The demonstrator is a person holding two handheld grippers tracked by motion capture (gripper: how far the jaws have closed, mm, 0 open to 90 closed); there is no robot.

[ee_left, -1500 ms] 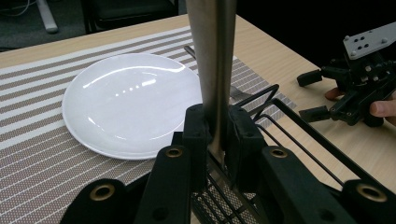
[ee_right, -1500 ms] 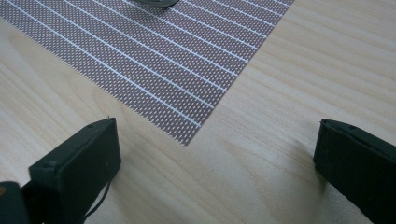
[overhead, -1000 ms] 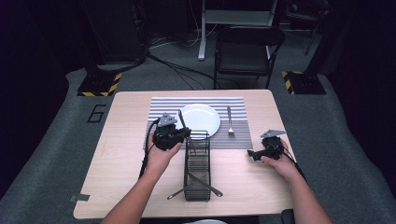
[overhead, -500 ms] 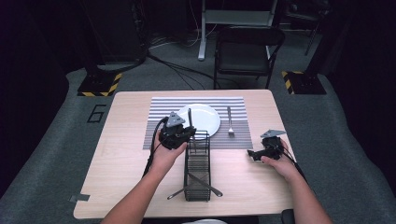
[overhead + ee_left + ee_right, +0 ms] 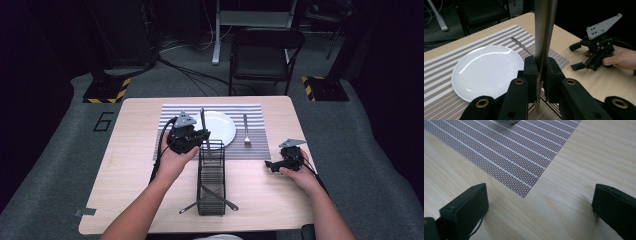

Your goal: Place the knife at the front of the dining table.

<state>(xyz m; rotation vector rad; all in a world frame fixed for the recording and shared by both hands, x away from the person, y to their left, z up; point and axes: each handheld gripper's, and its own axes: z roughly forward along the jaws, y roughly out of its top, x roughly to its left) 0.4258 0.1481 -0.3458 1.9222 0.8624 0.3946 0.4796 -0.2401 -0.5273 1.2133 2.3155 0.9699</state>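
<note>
Above the wire caddy (image 5: 211, 176) near the desk's middle, your left hand-held gripper (image 5: 199, 136) is clamping a knife (image 5: 203, 120) upright; keep it vertical while clearing the rim, right hand-held gripper (image 5: 272, 165) resting wide open.

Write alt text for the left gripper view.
The left hand-held gripper clamps an upright metal utensil above a white plate on a striped placemat. Right of it, a hand holds the right hand-held gripper with jaws open.
</note>
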